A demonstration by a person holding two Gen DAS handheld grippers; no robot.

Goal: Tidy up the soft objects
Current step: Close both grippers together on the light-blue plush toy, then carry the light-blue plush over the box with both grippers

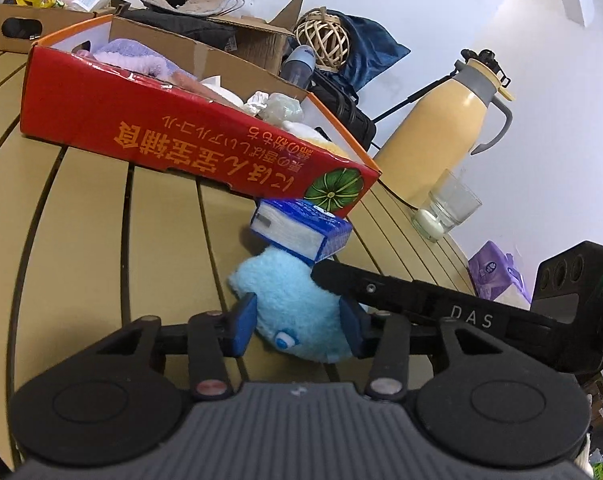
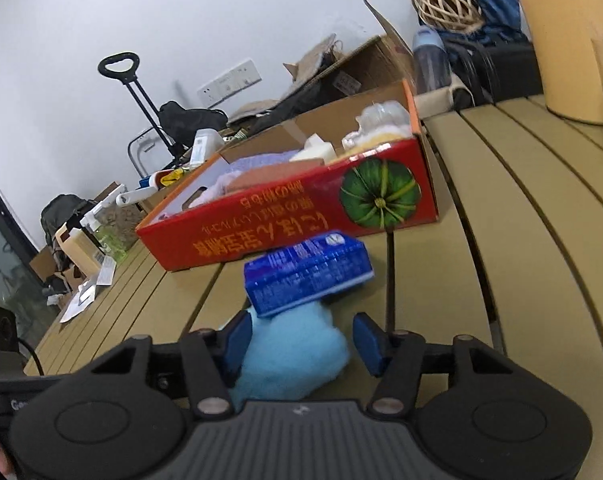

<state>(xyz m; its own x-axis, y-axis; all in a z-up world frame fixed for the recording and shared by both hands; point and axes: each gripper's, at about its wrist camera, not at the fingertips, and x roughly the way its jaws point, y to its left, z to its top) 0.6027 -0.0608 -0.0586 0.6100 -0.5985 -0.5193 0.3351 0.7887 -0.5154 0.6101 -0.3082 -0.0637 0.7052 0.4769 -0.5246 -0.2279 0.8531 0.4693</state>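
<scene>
A light-blue plush toy point(image 1: 297, 300) point(image 2: 297, 352) lies on the slatted table, just in front of a red cardboard box point(image 1: 141, 120) point(image 2: 261, 236) that holds towels and other soft things. A blue tissue pack point(image 1: 301, 232) point(image 2: 307, 272) rests on the plush's far side. My left gripper point(image 1: 297, 326) has both blue pads pressed into the plush's sides. My right gripper point(image 2: 301, 342) straddles the same plush from the other side. Its left pad touches the plush, while the right pad point(image 2: 367, 344) stands just off it. One right finger point(image 1: 381, 288) shows in the left wrist view.
A yellow thermos jug point(image 1: 441, 128), a glass point(image 1: 449, 208) and a purple packet point(image 1: 497, 272) stand to the right on the table point(image 1: 81, 220). Open cardboard boxes, a wicker ball point(image 1: 321, 38) and bags crowd the far edge behind the red box.
</scene>
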